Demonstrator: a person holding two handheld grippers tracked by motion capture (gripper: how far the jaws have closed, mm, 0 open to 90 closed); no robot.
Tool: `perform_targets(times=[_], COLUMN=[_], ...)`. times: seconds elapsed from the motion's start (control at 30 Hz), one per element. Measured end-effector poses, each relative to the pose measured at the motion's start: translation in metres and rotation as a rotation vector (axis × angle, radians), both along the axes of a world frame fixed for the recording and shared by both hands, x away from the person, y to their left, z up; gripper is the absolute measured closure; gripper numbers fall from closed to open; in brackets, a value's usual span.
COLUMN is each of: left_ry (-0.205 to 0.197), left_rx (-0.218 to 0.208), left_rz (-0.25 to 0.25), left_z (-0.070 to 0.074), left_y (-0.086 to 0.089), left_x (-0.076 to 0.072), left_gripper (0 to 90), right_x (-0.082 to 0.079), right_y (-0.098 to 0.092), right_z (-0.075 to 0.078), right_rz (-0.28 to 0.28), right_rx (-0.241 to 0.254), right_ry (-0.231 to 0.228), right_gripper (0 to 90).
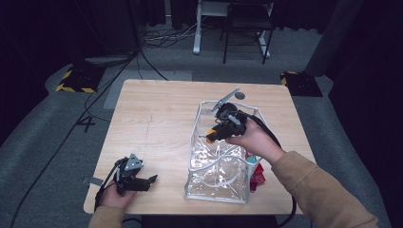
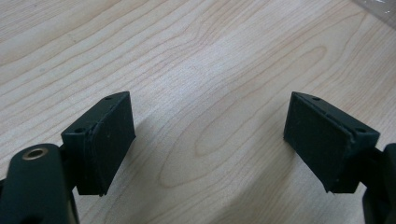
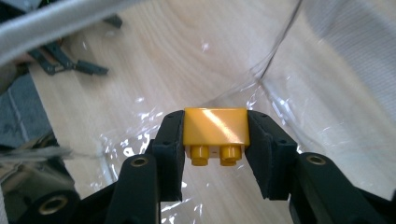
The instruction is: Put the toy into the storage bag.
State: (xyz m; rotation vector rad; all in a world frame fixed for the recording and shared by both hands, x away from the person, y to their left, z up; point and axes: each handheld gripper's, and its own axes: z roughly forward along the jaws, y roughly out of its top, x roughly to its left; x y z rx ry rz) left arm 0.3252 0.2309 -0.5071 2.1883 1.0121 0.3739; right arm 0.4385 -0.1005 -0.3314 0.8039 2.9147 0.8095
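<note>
Gripping a yellow building brick (image 3: 215,127) between its two black jaws, the right gripper (image 1: 209,137) hangs over the clear plastic bag (image 1: 216,183) that stands open on the wooden table (image 1: 157,114). Seen from the right gripper view, the brick sits squarely clenched, studs turned toward the camera, with the bag's glossy wall and the tabletop behind it. From the high view, that gripper reaches in over the bag's wire-framed rim from about three o'clock, its tip pointing toward nine o'clock, and the brick shows as a small orange-yellow speck (image 1: 209,132) at the tip; whether it is already below the rim I cannot tell from this angle.

At roughly seven o'clock on the table, well apart from the bag, the left gripper (image 1: 153,179) rests in the person's left hand (image 1: 112,195). Its jaws stand wide apart and released in the left gripper view, with bare wood grain between the pads (image 2: 109,142).

Just beside the bag's near right corner, at about four o'clock, lie some red and teal pieces (image 1: 256,172), partly hidden behind the right sleeve (image 1: 317,194); they may be more bricks.
</note>
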Motion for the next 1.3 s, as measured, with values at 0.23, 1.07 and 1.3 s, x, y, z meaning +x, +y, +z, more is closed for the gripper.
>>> perform_targets(times=[0.23,1.07,1.3], left_ry=[0.0,-0.002,-0.002], left_rx=[0.0,0.003,0.003], left_rz=[0.0,-0.003,-0.003], left_z=[0.0,0.0,0.0], left_y=[0.0,0.0,0.0], left_x=[0.0,0.0,0.0], left_gripper=[16.7,16.6,16.6], right_x=[-0.001,-0.018,-0.024], right_y=[0.008,-0.016,-0.045], right_z=[-0.013,0.027,0.047], right_rz=[0.049,0.016,-0.037], right_rx=[-0.097,0.11,0.222], right_ry=[0.09,-0.057,-0.15], right_gripper=[58.5,45.3,45.2])
